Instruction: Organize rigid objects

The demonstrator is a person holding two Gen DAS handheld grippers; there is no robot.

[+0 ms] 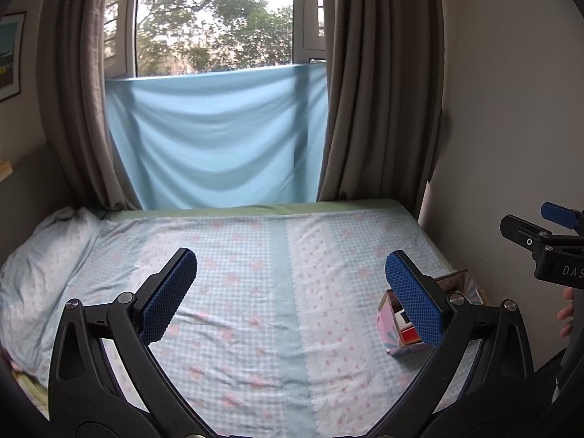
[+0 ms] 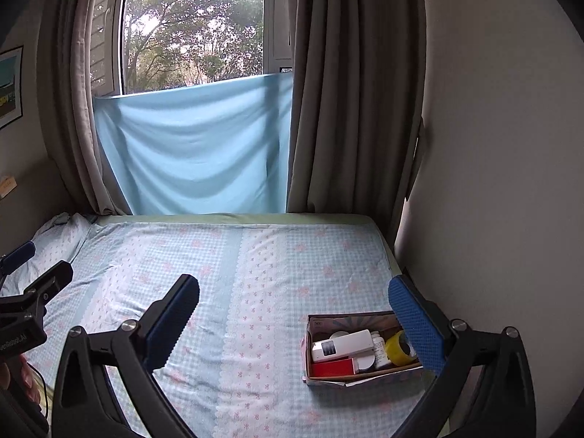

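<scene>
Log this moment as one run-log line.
left gripper: open, empty | right gripper: open, empty | box: on bed, holds remote, red item, tape

Both grippers are built alike — black plastic frames with triangular cut-outs, silver round-headed screws at the pivots, and blue pads with a fine knurled grid. The left gripper (image 1: 291,294) shows both pads (image 1: 414,297) face-on. The right gripper (image 2: 294,323) carries white lettering on its body, partly cut off — likewise the left's.

box (image 1: 392,328) contents half hidden behind finger, wall picture (image 2: 10,85) cropped
</scene>
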